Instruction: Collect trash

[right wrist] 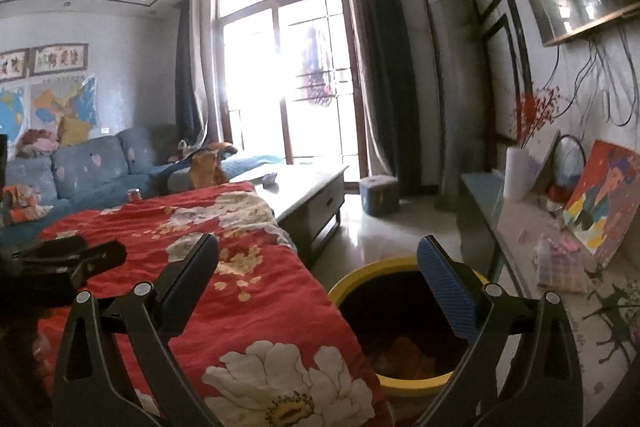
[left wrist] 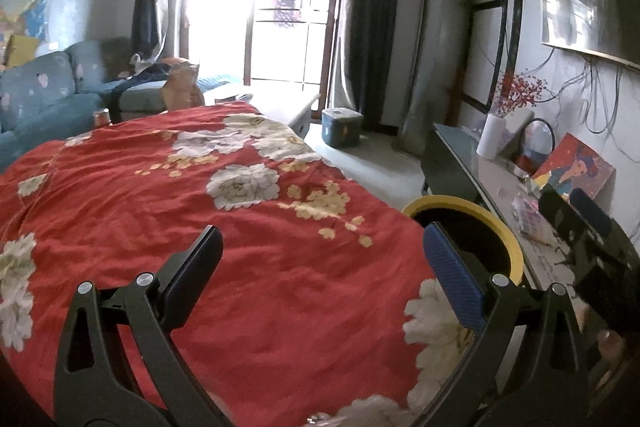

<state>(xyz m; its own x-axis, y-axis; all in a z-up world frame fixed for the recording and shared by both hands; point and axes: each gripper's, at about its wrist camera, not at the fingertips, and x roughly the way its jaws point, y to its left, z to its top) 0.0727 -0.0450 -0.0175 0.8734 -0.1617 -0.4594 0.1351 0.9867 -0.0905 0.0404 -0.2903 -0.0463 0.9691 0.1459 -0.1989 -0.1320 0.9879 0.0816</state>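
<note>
A yellow-rimmed trash bin [right wrist: 400, 383] stands on the floor right of the red flowered cloth [right wrist: 240, 307]; orange and pale scraps lie in its bottom. It also shows in the left wrist view [left wrist: 508, 227]. My right gripper [right wrist: 318, 259] is open and empty, above the cloth's edge and the bin. My left gripper [left wrist: 322, 247] is open and empty over the red cloth [left wrist: 240, 227]. A small can [left wrist: 101, 117] stands at the cloth's far left edge and also shows in the right wrist view [right wrist: 134, 194]. A brown paper bag [right wrist: 206, 169] stands behind the cloth.
A blue sofa [right wrist: 88, 171] lies at the left, a low coffee table [right wrist: 308, 195] beyond the cloth. A side cabinet [right wrist: 560, 267] on the right holds a vase, a painting and a plastic bag. A blue box [right wrist: 378, 195] sits by the curtains.
</note>
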